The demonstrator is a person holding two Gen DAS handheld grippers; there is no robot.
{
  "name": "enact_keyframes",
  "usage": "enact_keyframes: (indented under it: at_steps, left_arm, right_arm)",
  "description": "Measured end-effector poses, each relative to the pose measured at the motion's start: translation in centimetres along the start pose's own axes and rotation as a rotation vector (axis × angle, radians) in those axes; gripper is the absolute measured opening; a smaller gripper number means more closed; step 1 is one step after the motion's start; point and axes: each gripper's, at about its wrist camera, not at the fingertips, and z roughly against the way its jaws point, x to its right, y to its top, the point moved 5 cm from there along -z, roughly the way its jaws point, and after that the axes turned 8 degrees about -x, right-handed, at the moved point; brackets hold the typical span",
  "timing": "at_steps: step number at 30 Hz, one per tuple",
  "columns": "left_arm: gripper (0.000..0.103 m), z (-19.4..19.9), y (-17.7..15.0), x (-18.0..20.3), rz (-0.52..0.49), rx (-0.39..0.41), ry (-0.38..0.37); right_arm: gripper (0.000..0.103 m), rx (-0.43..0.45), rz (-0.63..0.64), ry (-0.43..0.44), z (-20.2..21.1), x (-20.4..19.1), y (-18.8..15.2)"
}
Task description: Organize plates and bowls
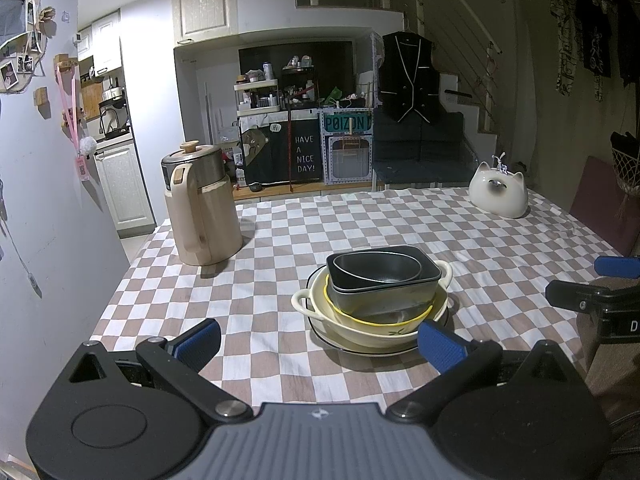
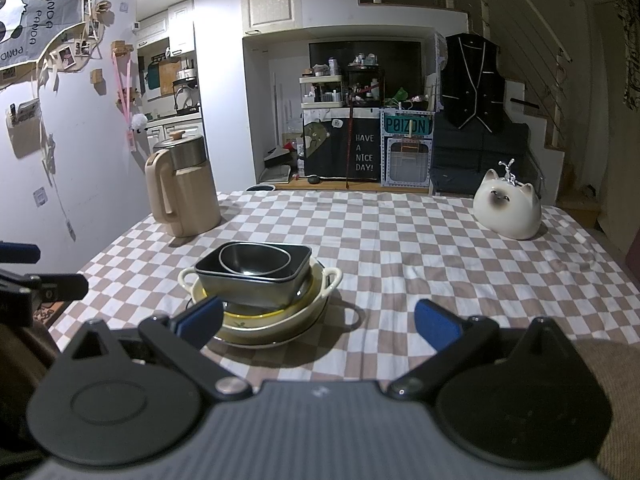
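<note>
One stack of dishes stands on the checked tablecloth. From the bottom: a white plate with a dark rim (image 1: 348, 345), a cream two-handled bowl (image 1: 308, 300), a yellow-rimmed bowl (image 1: 372, 322), a dark rectangular dish (image 1: 396, 294) and a small dark oval bowl (image 1: 376, 266) inside it. The stack also shows in the right wrist view (image 2: 256, 280). My left gripper (image 1: 320, 344) is open and empty, just short of the stack's near left side. My right gripper (image 2: 320, 322) is open and empty, near the stack's right front. The right gripper also shows in the left wrist view (image 1: 592, 292).
A beige kettle (image 1: 200, 208) stands at the table's far left. A white cat-shaped ceramic piece (image 1: 498, 194) sits at the far right. A wall is close on the left. A dark red chair back (image 1: 600, 204) stands beyond the table's right edge.
</note>
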Motion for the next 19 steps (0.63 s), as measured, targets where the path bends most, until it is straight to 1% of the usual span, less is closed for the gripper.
enact_keyframes:
  at_steps: [19]
  left_arm:
    - [0.103,-0.27,-0.54,-0.07,0.004,-0.006,0.001]
  right_arm:
    - [0.102,0.000,0.000,0.000,-0.01,-0.01,-0.01]
